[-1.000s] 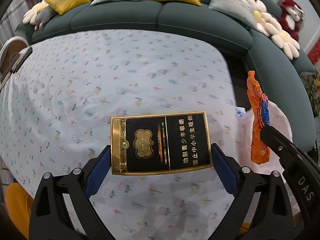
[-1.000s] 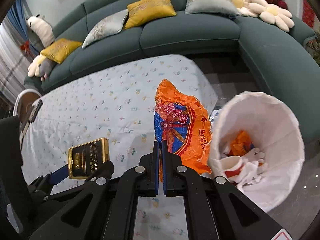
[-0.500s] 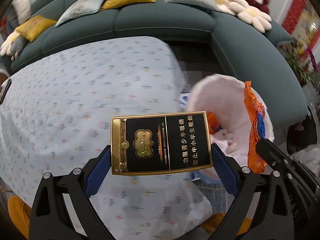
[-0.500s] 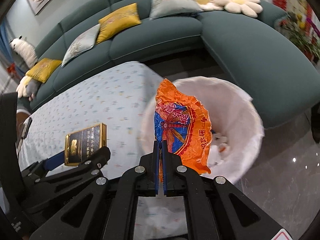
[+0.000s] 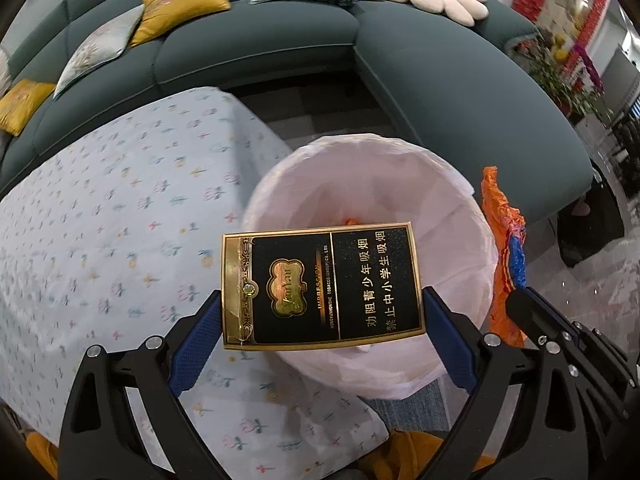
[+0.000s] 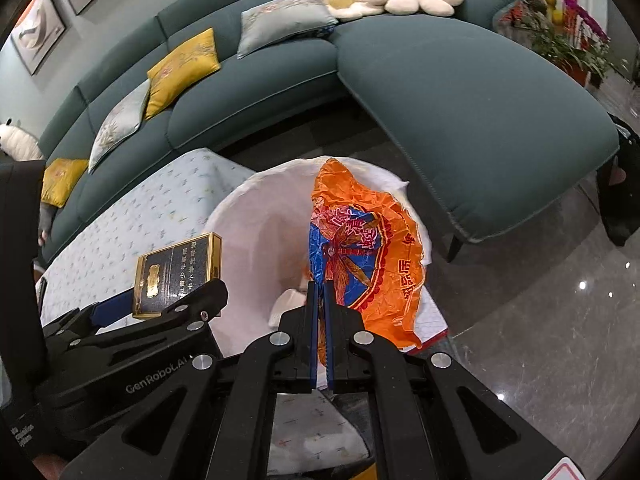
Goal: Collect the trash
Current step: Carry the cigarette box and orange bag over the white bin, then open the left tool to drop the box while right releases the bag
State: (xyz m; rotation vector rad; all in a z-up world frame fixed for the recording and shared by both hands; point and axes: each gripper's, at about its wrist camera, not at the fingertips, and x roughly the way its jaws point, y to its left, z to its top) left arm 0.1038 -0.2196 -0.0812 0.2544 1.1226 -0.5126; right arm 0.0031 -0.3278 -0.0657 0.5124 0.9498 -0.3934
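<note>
Left wrist view first: the left hand-held gripper [image 5: 322,320] has its blue pads [image 5: 198,338] clamped on the two short ends of a black-and-gold cigarette pack [image 5: 322,286], face up to the camera. The pack hangs right over the mouth of the white-lined trash bin [image 5: 360,172], and that looks like the point of holding it flat by the ends: spread the jaws and it should fall straight in. To the left lies the counter under its flowered cloth [image 5: 120,220], with the teal sofa [image 5: 460,80] behind. At the right edge, an orange snack wrapper [image 5: 502,248] dangles edge-on over the bin's far rim, pinched by the other tool.

Over to the right wrist view: the right hand-held gripper [image 6: 320,300] is squeezed fully together on the wrapper's [image 6: 368,256] lower edge, so the crinkled foil stands up like a flag above the bin liner [image 6: 256,216]. A thin sheet needs that tight pinch or it slips. The wrapper sits over the bin opening; some trash lies inside already. The left tool with its pack [image 6: 176,276] shows beside it, just at the bin's near rim. Both pieces look lined up for release, not yet let go.
</note>
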